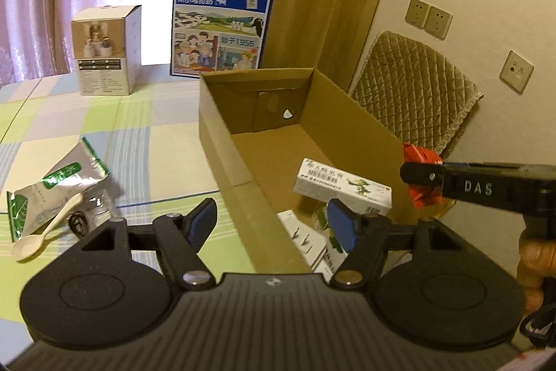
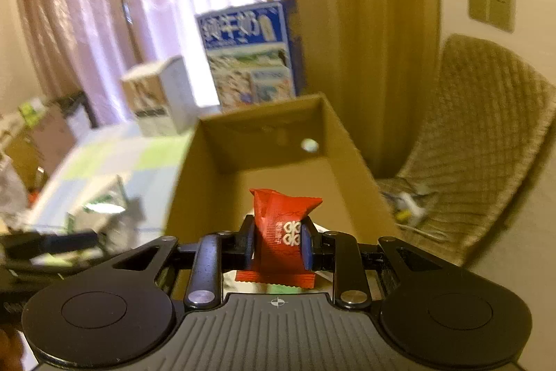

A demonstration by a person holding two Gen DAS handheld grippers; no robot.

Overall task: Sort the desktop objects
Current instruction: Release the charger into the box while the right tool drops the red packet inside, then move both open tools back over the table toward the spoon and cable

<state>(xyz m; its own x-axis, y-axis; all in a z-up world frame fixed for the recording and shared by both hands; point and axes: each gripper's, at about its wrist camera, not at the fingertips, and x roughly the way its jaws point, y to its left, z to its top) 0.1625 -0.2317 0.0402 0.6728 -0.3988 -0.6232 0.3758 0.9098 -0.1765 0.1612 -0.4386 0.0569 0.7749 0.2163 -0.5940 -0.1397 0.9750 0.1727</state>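
Squarely between the pads of the right hand-held gripper [image 2: 277, 240], clamped tight: red snack packet [image 2: 282, 233], above cardboard box [image 2: 194, 162].

We see matt brown cardboard in the open box [image 1: 347, 127] ahead of our left gripper [image 1: 274, 225]; left of it a glossy foil pouch [image 1: 59, 183]. Our right gripper [image 2: 277, 244] pinches a shiny red wrapper [image 2: 281, 225].

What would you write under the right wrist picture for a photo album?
Right gripper pinching a red snack packet between its fingers, poised over the open cardboard box.
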